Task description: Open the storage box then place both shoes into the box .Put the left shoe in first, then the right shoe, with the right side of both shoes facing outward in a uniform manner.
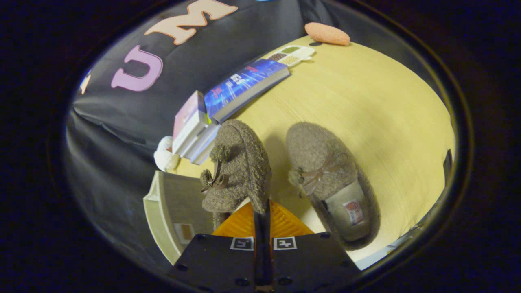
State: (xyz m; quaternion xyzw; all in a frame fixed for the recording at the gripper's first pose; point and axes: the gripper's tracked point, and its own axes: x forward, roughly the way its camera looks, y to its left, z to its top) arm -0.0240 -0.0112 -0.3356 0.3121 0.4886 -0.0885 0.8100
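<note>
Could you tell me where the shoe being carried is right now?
In the gripper view, the carried shoe hangs pinched in the hand-held gripper, lifted above the open storage box, beside the other shoe lying on the table.

Dim, warm light; worktop bright yellow, no glare. Soft shadows left of each shoe. Strong fisheye bending, slight overall softness.

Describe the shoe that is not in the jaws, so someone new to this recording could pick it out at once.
On the yellow wooden table, look beside the gripper, whose jaws are shut on a raised fuzzy shoe. The other shoe lies flat on the table next to it. Unlike the held one, its pale insole with a small label faces up.
</note>
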